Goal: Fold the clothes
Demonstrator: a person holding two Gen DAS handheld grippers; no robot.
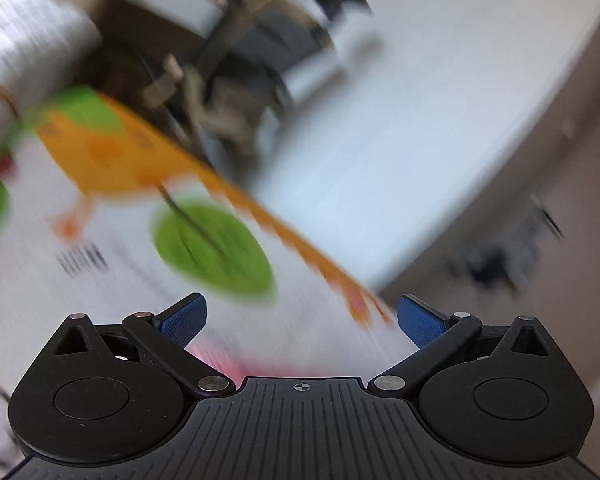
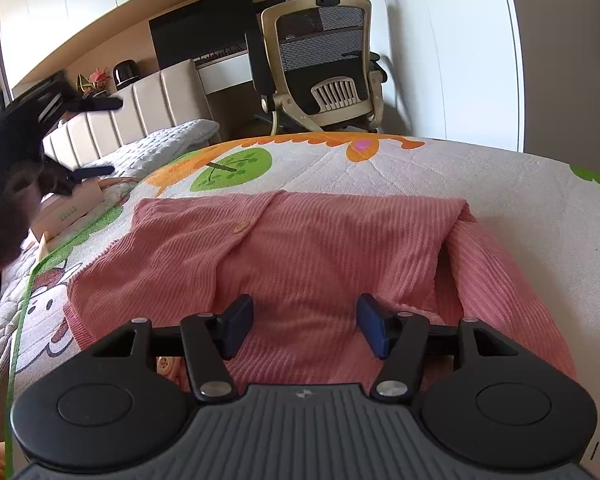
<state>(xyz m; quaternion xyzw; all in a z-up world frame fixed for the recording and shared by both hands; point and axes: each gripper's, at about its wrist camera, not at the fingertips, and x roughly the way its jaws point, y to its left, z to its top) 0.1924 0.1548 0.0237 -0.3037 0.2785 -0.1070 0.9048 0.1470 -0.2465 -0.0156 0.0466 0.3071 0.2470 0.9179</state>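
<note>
A pink ribbed cardigan with small buttons lies partly folded on a white patterned bed cover; its right sleeve trails down toward me. My right gripper hovers open just over the cardigan's near hem, nothing between its blue pads. My left gripper is open too, over the bed cover, with only a pink blur of fabric near its base; that view is smeared by motion. In the right wrist view the left gripper shows as a dark blurred shape at the far left.
An office chair and a desk with a keyboard stand beyond the bed's far edge. A padded headboard, a quilted pillow and a flat box sit at the left. A white wall runs behind.
</note>
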